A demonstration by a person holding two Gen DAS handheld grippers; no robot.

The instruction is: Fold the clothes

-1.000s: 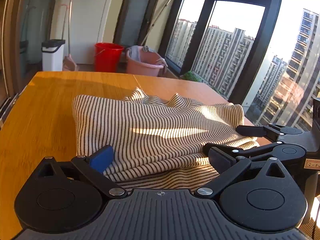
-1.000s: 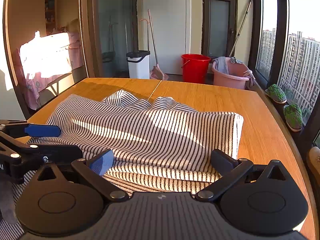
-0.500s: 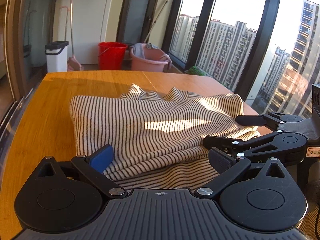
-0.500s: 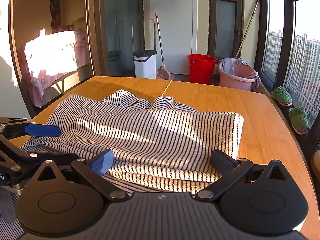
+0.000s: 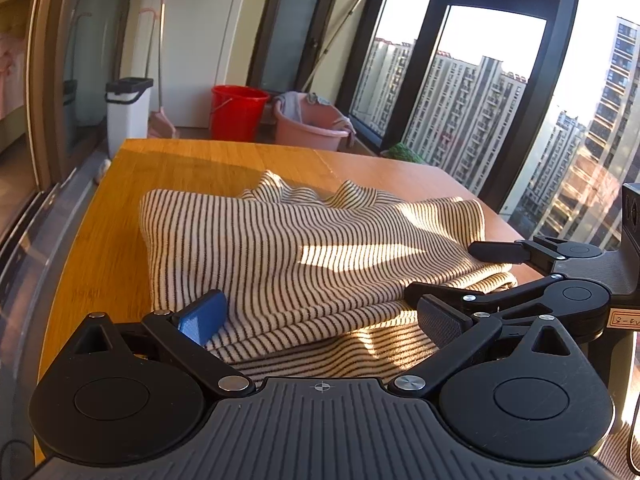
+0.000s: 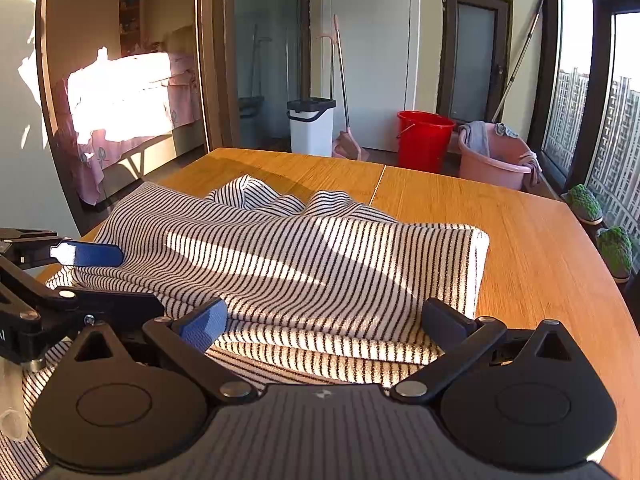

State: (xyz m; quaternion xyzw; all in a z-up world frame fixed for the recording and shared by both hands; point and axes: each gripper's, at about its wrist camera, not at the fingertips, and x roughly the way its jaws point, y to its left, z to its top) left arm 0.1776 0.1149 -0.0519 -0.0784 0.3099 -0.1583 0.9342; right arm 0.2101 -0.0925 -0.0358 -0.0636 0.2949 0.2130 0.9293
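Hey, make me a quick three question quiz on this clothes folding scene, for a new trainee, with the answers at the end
1. True or false: both sets of tongs, the left tongs and the right tongs, have their fingers spread wide at the near edge of the striped garment.
2. Multiple choice: what stands on the floor between the white bin and the pink basin? A) a red bucket B) a green chair C) a blue crate
3. Fill in: the garment lies on a ____ table.

Key: 1 true; 2 A, the red bucket; 3 wooden.
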